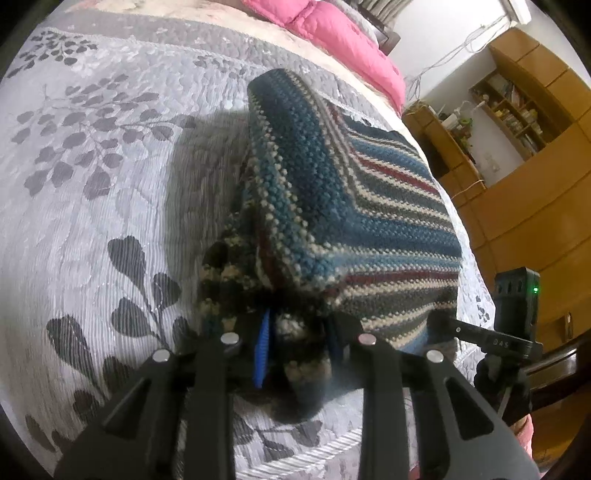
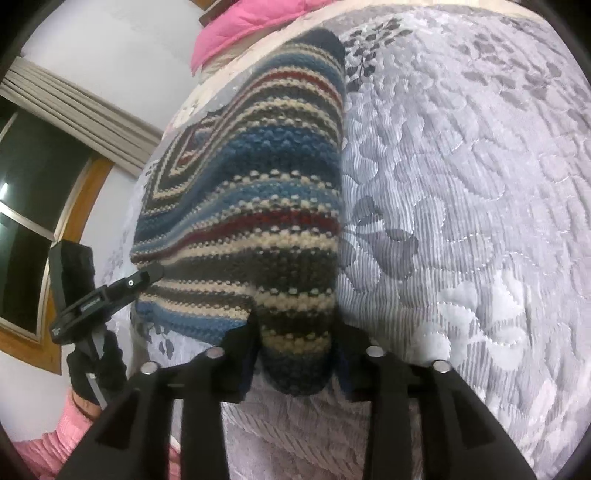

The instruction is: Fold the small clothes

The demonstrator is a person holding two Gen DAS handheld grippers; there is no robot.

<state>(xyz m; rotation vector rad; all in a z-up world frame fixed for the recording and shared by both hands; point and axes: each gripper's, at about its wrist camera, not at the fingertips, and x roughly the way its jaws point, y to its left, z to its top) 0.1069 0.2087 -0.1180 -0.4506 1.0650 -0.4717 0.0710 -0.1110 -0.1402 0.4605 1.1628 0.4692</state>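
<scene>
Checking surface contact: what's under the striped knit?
Under the striped knit is the grey leaf-print quilt, shadowed beside it. Both grippers' jaws clamp its near edge. The quilt directly beneath is covered.

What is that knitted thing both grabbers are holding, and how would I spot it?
Find the grey leaf-patterned bedspread covering the bed. Lifted above it, pinched by the left gripper and right gripper, hangs a striped sweater. Its blue, cream and red bands appear nowhere else.

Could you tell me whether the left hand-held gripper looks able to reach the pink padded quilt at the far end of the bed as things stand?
Probably not right now: the left hand-held gripper is shut on the striped knitted garment, and the pink padded quilt lies well beyond it across the grey leaf-patterned bedspread.
</scene>
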